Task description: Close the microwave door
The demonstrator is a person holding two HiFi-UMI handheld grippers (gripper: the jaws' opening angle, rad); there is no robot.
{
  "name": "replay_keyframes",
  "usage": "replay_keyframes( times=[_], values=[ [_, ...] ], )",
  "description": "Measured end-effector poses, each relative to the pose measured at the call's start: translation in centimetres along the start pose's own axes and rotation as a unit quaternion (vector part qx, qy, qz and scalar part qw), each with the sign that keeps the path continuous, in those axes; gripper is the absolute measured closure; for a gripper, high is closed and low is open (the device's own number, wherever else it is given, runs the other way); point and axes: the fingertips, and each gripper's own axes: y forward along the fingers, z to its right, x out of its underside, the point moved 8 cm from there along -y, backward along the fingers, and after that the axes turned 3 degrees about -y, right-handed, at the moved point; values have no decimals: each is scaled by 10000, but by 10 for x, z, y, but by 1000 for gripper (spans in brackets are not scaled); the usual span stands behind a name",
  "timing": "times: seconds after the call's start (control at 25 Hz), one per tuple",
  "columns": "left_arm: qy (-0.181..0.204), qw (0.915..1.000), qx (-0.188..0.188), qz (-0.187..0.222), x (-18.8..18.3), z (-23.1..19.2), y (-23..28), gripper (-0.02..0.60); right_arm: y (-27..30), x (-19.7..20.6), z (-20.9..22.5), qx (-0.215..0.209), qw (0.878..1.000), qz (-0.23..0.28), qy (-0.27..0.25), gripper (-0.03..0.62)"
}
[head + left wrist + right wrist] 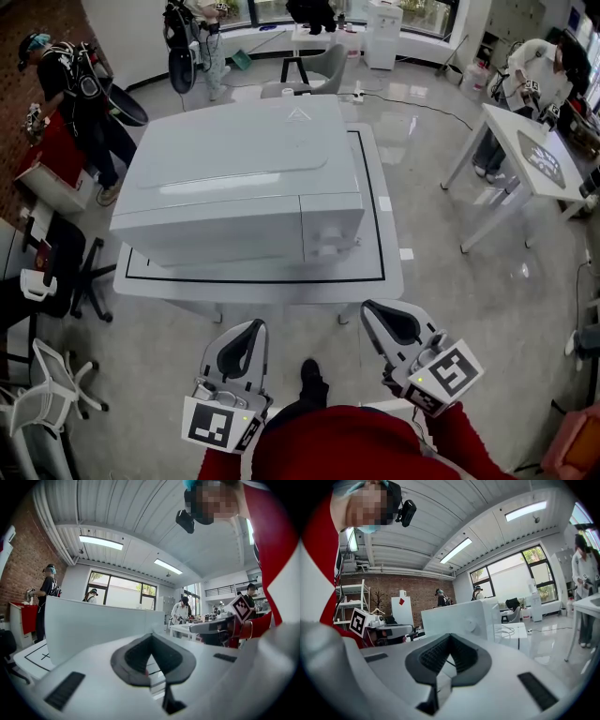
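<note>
A white microwave [234,178] stands on a white table [389,272] with a black outline. Its front faces me, and the door [211,230] lies flush with the control panel [330,225], so it looks closed. My left gripper [246,330] and right gripper [377,311] hang low in front of the table edge, apart from the microwave. Both have their dark pads together and hold nothing. The left gripper [151,637] points at the microwave [93,625] front. The right gripper [450,637] points toward the microwave [459,616] and its round knob [469,626].
White and black office chairs [56,375] stand at the left. Another white table [530,159] is at the right. A person in black [80,94] stands by a red bin at the far left, and others are at the back.
</note>
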Motion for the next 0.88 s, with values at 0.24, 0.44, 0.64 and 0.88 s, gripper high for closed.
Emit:
replay_keyframes(
  times=[0.24,0.44,0.64,0.88],
  values=[
    [-42,9999,-99,60,2,12,-12,571,-17,3,-5,-9,10000,53,56,582],
    [-55,9998,-159,102,6,21,-19,571,-28,6,-7,70,9999,91,38,582],
    [-56,9997,-231,114,7,27,-25,571,-35,7,-9,100,9999,77,-64,582],
    [-73,9995,-286,112,8,29,-31,571,-37,11,-13,65,10000,28,-31,582]
  ],
)
